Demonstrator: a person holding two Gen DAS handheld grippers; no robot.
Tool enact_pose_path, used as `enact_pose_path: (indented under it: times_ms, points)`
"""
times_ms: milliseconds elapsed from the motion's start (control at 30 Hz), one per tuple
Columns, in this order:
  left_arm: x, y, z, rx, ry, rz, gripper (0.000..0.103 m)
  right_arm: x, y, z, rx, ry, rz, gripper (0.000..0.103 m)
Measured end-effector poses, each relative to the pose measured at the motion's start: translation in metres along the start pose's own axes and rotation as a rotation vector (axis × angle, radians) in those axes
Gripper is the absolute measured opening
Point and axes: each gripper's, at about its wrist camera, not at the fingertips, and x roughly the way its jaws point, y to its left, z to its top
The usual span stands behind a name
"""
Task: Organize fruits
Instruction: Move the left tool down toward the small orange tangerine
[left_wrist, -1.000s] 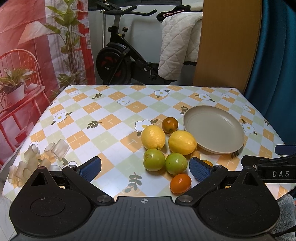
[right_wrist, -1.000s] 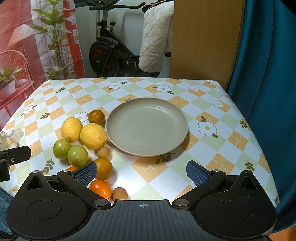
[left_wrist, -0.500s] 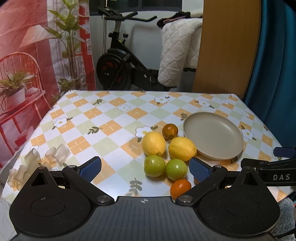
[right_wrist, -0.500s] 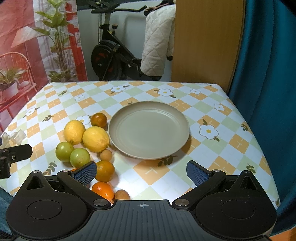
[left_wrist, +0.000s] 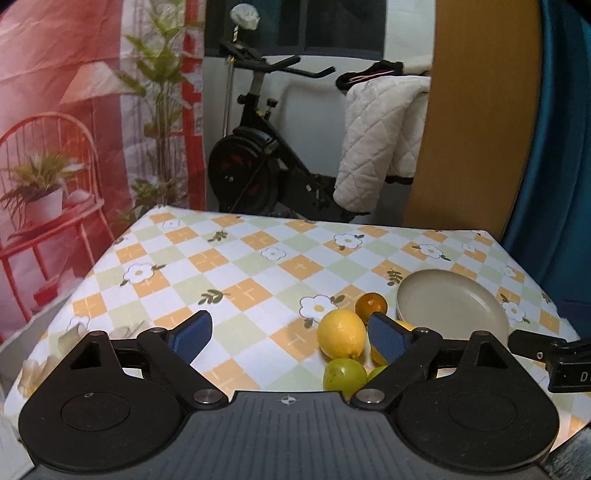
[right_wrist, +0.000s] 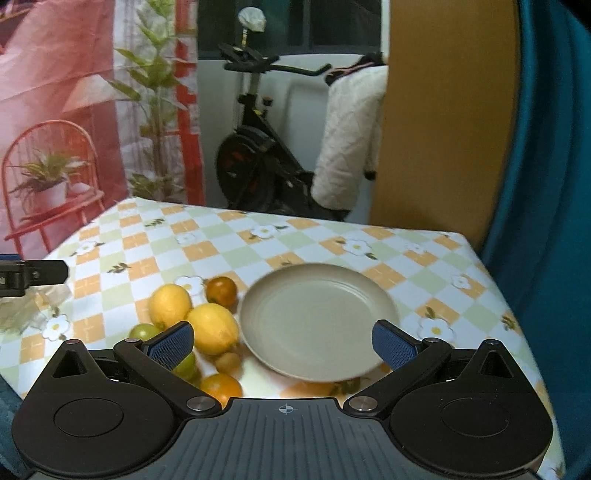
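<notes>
A beige plate (right_wrist: 317, 314) lies empty on the checked tablecloth; it also shows in the left wrist view (left_wrist: 450, 306). Left of it lie two lemons (right_wrist: 216, 326) (right_wrist: 170, 304), a dark orange (right_wrist: 221, 291), green fruits (right_wrist: 144, 331), a small brown fruit (right_wrist: 228, 361) and an orange (right_wrist: 221, 387). In the left wrist view a lemon (left_wrist: 341, 334), a green fruit (left_wrist: 344, 373) and the dark orange (left_wrist: 371, 303) show. My left gripper (left_wrist: 288, 338) is open and empty, near the fruits. My right gripper (right_wrist: 282, 345) is open and empty before the plate.
Clear plastic pieces (left_wrist: 33, 369) lie at the table's left front corner. Behind the table stand an exercise bike (left_wrist: 258, 177) with a white quilt (left_wrist: 376, 140), a wooden panel (left_wrist: 476, 118) and a teal curtain (left_wrist: 561, 147).
Both cameras have tilted up and drawn lower toward the table's front edge, so the near fruits are now partly hidden behind the gripper bodies. Nothing on the table has moved.
</notes>
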Motion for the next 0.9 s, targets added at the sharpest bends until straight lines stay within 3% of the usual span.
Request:
enact_pose_path:
  times_ms: [233,433,567,733,800,900]
  points:
    - [0.010,-0.008,-0.015,0.054,0.023,-0.061,0.089,0.010,0.012,-0.007,-0.030,-0.016,0.041,0.098]
    - [0.011,-0.006,-0.027,0.040,0.061,-0.131,0.088,0.014,0.019,-0.020,-0.031,0.007,0.074,0.097]
    - [0.013,-0.003,-0.032,0.014,0.075,-0.149,0.088,0.012,0.017,-0.025,-0.024,0.025,0.043,0.098]
    - [0.011,-0.016,-0.040,0.062,0.071,-0.171,0.088,0.012,0.009,-0.033,-0.043,0.038,-0.002,0.098]
    - [0.011,-0.023,-0.043,0.076,0.083,-0.201,0.087,0.011,0.005,-0.039,-0.048,0.047,0.004,0.095]
    - [0.013,-0.028,-0.046,0.088,0.100,-0.255,0.080,0.013,0.000,-0.046,-0.039,0.074,0.012,0.072]
